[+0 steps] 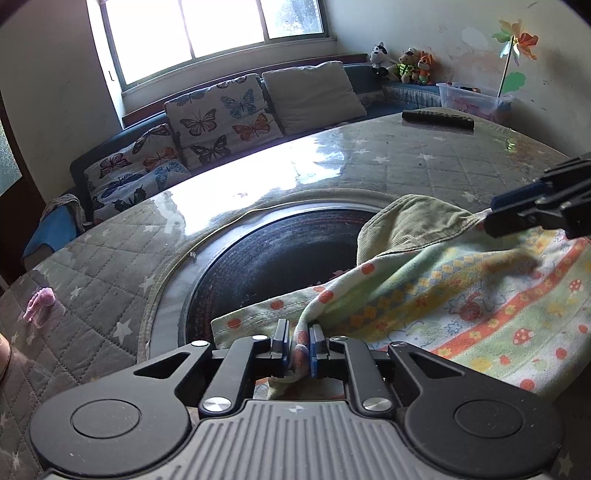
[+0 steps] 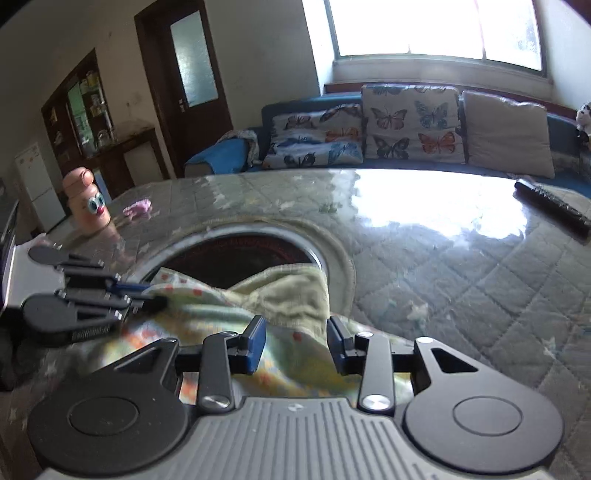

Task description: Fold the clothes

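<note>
Patterned garment (image 1: 461, 295): one
Butterfly cushions (image 1: 221, 114): two
Plain cushion (image 1: 314, 96): one
Stuffed toys (image 1: 406, 64): three
Remote control (image 1: 437, 119): one
Pinwheel (image 1: 517, 42): one

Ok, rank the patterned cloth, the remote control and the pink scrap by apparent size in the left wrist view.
1. patterned cloth, clearly largest, though nearest the camera.
2. remote control, far across the table.
3. pink scrap, smallest.
The last two sit at different distances, so their true order is unsure.

We are seeing a quilted grey star-patterned surface (image 1: 388, 162) under glossy clear sheeting, with a round dark recessed disc (image 1: 273, 266) lying at its middle. A long black remote control (image 1: 437, 119) is resting near the far edge, and a small pink crumpled thing (image 1: 38, 301) is lying apart. Butterfly-printed cushions (image 1: 221, 118) are leaning on the blue sofa (image 2: 314, 103) under the window (image 1: 207, 29).
</note>
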`<state>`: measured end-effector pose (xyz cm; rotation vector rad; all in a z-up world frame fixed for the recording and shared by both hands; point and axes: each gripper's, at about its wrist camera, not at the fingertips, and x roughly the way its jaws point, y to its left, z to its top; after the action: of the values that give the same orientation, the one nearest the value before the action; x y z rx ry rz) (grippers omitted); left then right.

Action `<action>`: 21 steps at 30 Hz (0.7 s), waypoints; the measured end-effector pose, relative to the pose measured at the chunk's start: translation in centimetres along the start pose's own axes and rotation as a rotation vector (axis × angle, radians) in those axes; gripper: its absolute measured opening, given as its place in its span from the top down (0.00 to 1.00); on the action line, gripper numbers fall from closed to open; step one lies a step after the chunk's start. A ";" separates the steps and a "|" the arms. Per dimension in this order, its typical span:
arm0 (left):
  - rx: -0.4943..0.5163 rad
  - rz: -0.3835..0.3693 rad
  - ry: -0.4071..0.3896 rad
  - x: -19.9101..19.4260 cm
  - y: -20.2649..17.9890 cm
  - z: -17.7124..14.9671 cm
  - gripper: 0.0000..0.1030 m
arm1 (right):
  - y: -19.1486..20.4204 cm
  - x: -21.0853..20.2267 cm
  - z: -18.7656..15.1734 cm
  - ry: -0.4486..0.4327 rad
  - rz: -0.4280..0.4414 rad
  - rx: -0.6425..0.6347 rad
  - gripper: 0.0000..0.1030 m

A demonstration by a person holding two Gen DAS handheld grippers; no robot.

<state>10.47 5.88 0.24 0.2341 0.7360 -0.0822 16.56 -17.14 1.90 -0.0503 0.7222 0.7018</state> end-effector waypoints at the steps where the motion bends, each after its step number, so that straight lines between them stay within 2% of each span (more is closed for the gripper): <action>1: 0.002 0.000 -0.002 -0.1 0.0 0.0 0.90 | -0.1 0.0 0.0 0.004 -0.003 0.005 0.65; 7: -0.003 0.011 -0.022 -0.7 -0.2 0.1 0.91 | -1.4 2.3 0.8 0.060 0.037 0.072 0.67; 9: -0.004 0.015 -0.033 -1.0 -0.2 0.2 0.91 | -1.2 2.7 1.0 0.076 0.042 0.061 0.85; 11: -0.004 0.020 -0.044 -1.4 -0.2 0.3 0.91 | -0.5 2.6 1.3 0.068 0.032 0.033 0.91; 13: -0.003 0.035 -0.067 -2.0 -0.1 0.4 0.92 | 0.3 1.9 1.8 0.034 0.024 -0.012 0.92; 17: -0.020 0.083 -0.119 -3.3 0.3 0.7 0.92 | 2.3 0.8 3.9 -0.091 0.021 -0.089 0.92; 19: -0.039 0.105 -0.108 -2.9 0.7 0.7 0.92 | 2.7 2.0 4.4 -0.105 0.013 -0.101 0.92; 21: -0.060 0.118 -0.064 -1.6 1.0 0.6 0.92 | 2.6 4.6 4.6 -0.065 0.002 -0.084 0.91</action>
<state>9.82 6.68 1.92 0.2159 0.6584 0.0442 20.11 -11.22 3.01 -0.1036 0.6307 0.7323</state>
